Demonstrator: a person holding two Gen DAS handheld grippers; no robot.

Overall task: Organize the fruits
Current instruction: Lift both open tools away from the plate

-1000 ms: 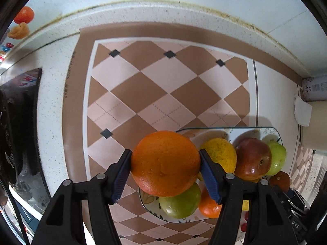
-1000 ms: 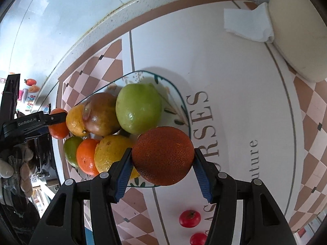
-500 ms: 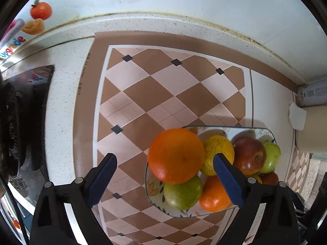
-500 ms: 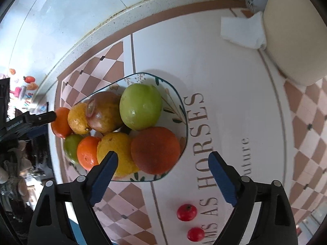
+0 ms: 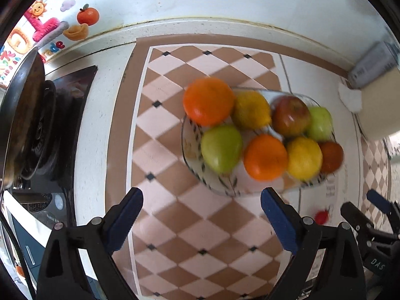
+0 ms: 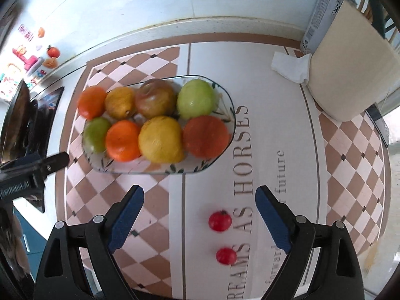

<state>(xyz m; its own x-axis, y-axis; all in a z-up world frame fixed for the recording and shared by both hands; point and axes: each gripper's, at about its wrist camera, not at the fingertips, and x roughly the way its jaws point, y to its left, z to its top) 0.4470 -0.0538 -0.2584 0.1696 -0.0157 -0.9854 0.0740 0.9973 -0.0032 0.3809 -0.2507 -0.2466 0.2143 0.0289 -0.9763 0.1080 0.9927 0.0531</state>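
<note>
Fruit-filled oval glass plate [image 6: 226, 95] ahead of both grippers, clear of blue-padded fingers [image 6: 126, 218]. Left gripper [image 5: 201, 220] wide, empty; right gripper [image 6: 200, 215] wide, empty. Round, glossy fruit.

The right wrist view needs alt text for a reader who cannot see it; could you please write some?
A plate holding eight fruits sits on a patterned counter mat, beyond the open, empty right tongs. Two small red fruits lie on the mat near the tongs.

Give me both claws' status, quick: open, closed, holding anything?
Left claw: open, holding nothing, short of the fruit plate.
Right claw: open, holding nothing, above the table mat.
</note>
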